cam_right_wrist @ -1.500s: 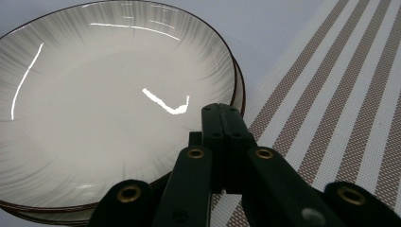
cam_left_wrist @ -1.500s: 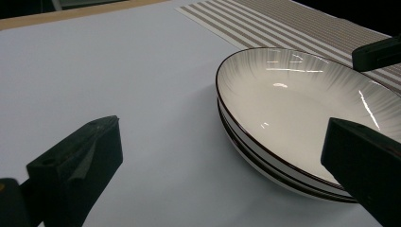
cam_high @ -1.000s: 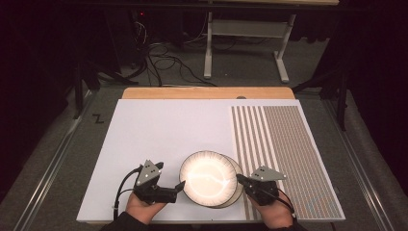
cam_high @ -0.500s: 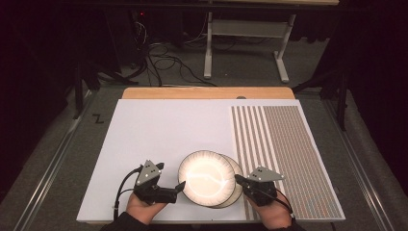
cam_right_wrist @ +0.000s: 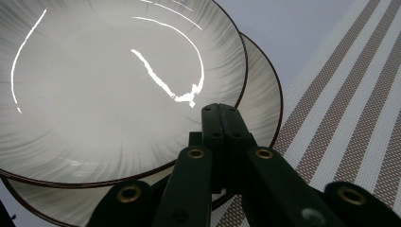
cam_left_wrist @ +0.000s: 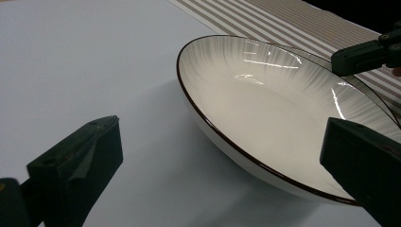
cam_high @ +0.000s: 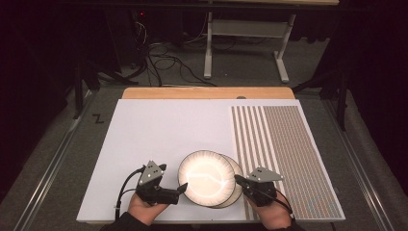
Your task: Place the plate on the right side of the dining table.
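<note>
Two white plates with dark rims lie stacked near the front of the white mat (cam_high: 159,134). The upper plate (cam_high: 207,177) (cam_right_wrist: 108,85) (cam_left_wrist: 265,104) sits shifted to the left, so the lower plate (cam_high: 235,164) (cam_right_wrist: 262,94) shows as a crescent at the right. My left gripper (cam_high: 179,186) (cam_left_wrist: 224,130) is open, its jaws level with the upper plate's left rim; one jaw stands in front of that rim. My right gripper (cam_high: 236,179) (cam_right_wrist: 220,109) is shut with nothing between its jaws, its tips reaching over the right rims of both plates.
A brown-and-white striped mat (cam_high: 284,144) (cam_right_wrist: 350,118) covers the table's right part, just right of the plates. A wooden strip (cam_high: 207,93) runs along the far edge. Beyond the table are cables and a desk frame (cam_high: 245,43) on the floor.
The upper plate has slid a little to the left, baring more of the lower plate at the right. Both hands have stayed where they were.
</note>
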A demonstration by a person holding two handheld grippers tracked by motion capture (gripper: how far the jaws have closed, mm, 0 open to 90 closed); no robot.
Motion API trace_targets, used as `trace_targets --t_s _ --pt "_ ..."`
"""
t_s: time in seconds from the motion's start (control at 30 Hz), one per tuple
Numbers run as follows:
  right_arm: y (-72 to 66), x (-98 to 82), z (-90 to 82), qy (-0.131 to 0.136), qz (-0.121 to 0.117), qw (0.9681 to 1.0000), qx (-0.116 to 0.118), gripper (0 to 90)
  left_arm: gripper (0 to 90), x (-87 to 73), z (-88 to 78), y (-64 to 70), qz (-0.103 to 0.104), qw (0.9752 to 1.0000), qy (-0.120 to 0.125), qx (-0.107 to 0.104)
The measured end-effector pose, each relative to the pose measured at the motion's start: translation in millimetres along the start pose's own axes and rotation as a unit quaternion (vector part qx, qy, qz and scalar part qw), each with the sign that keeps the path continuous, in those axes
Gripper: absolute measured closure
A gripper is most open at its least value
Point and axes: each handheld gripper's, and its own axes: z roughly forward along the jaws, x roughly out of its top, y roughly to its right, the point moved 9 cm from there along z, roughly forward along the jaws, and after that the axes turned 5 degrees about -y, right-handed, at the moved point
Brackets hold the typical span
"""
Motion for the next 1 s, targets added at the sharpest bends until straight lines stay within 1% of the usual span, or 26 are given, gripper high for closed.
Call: trace_targets --t_s 0.2,0.37,0.63,0.73,0.77,0.9,1.0 --pt "-0.1 0.0 -0.2 0.0 -0.001 1.0 0.0 90.0 1.2 -0.4 0.7 0.9 -0.003 1.0 -0.001 -0.005" --pt "-0.2 -0.2 -0.4 0.0 -0.002 1.0 0.001 90.0 1.3 -0.6 1.9 2.8 0.001 1.0 -0.003 -0.006" --pt "-0.7 -0.2 0.2 0.001 -0.002 1.0 0.001 90.0 1.4 0.2 1.4 4.4 0.0 1.0 -0.002 -0.009" --pt "-4.4 -0.3 1.9 -0.001 -0.003 1.0 0.009 90.0 1.5 0.5 0.9 4.7 -0.001 0.9999 -0.001 -0.011" --pt "-8.5 -0.1 4.4 -0.003 -0.011 0.9999 0.011 90.0 1.6 0.8 0.5 5.1 -0.002 0.9999 0.0 -0.014" --pt "-13.5 0.4 6.7 -0.005 -0.017 0.9998 0.013 90.0 1.8 1.7 -0.5 6.5 -0.005 0.9999 0.003 -0.016" --pt "-15.9 0.5 7.5 -0.007 -0.019 0.9997 0.016 90.0 2.0 1.1 0.4 7.3 -0.005 0.9998 -0.001 -0.018"
